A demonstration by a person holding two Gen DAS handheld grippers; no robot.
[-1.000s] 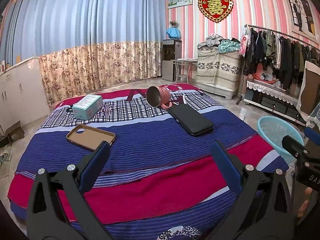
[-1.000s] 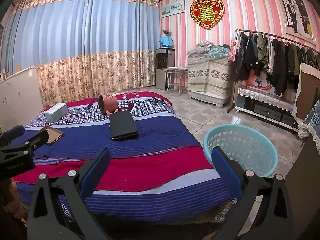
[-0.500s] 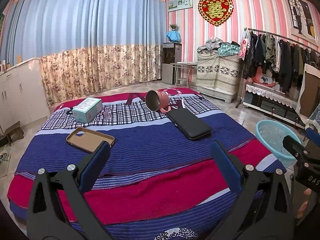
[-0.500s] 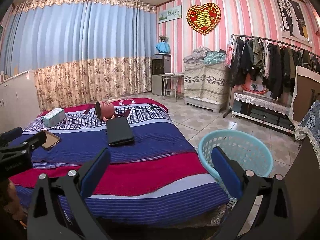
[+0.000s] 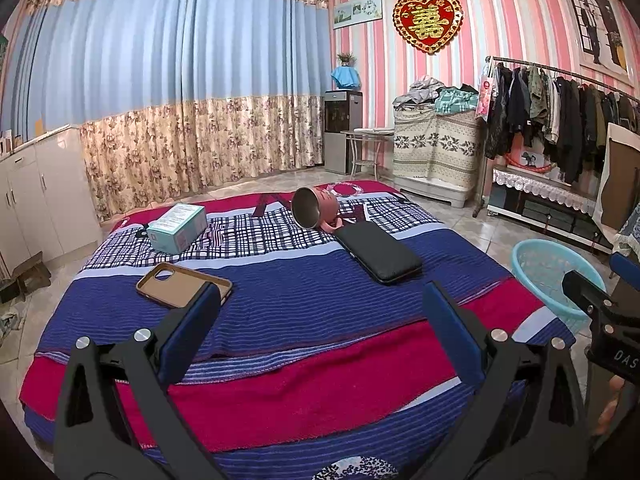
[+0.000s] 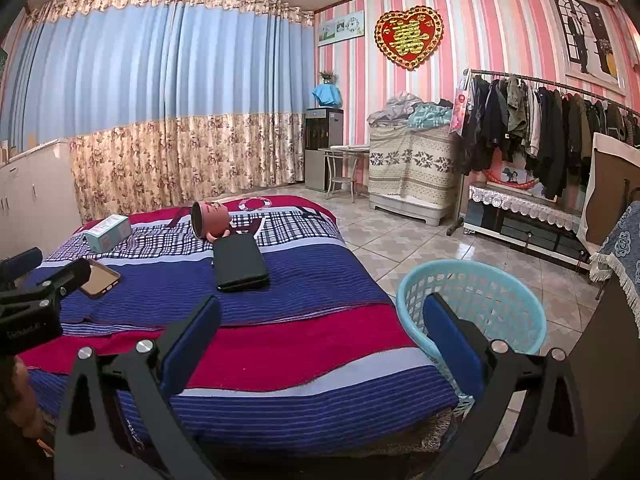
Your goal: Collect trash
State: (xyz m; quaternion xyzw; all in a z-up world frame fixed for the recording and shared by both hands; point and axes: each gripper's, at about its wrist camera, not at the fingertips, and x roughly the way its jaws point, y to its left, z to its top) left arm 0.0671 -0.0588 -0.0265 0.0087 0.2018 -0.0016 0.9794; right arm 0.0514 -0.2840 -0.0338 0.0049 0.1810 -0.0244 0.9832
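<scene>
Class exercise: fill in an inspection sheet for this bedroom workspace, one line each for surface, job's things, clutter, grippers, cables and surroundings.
Surface: bed under a striped red and blue blanket.
Job's things: box, phone case, black wallet and tipped pink cup lie on the bed; blue basket stands on the floor beside it.
Clutter: nothing seen beyond those items.
Grippers: left hand-held gripper open, holding nothing; right hand-held gripper open, holding nothing.
Cables: nothing seen.
Surroundings: curtains, clothes rack, white cabinets, tiled floor.
</scene>
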